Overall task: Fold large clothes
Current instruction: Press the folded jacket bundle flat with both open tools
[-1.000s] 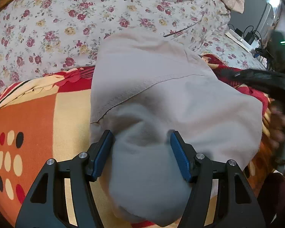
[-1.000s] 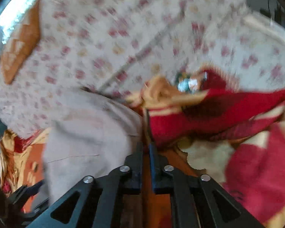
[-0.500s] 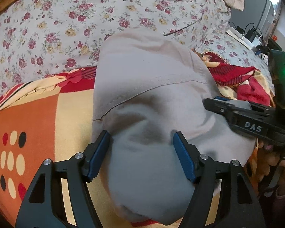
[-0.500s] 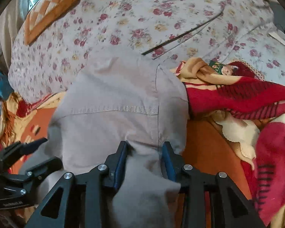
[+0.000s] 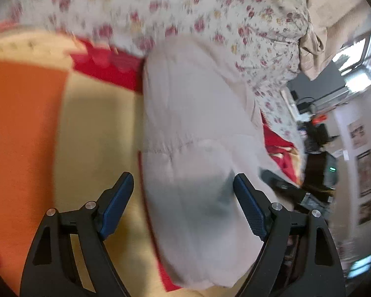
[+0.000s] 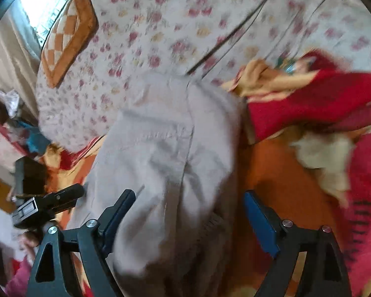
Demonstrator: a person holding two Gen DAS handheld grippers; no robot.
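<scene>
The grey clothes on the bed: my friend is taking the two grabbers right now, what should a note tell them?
Left gripper: jaws have just been opening, stand wide, grey garment between them, not pinched.
Right gripper: jaws have just been opening, wide, same garment between them, let go.
Garment: bunched in a thick fold on the orange and red blanket, in front of the floral quilt.
Done: a fold laid down.
Left: probably tidy or fold again.

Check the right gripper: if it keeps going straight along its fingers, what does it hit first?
Most likely the beige garment. It lies between the open fingers of the right gripper, bunched directly ahead. Depth is unclear through the blur.
</scene>
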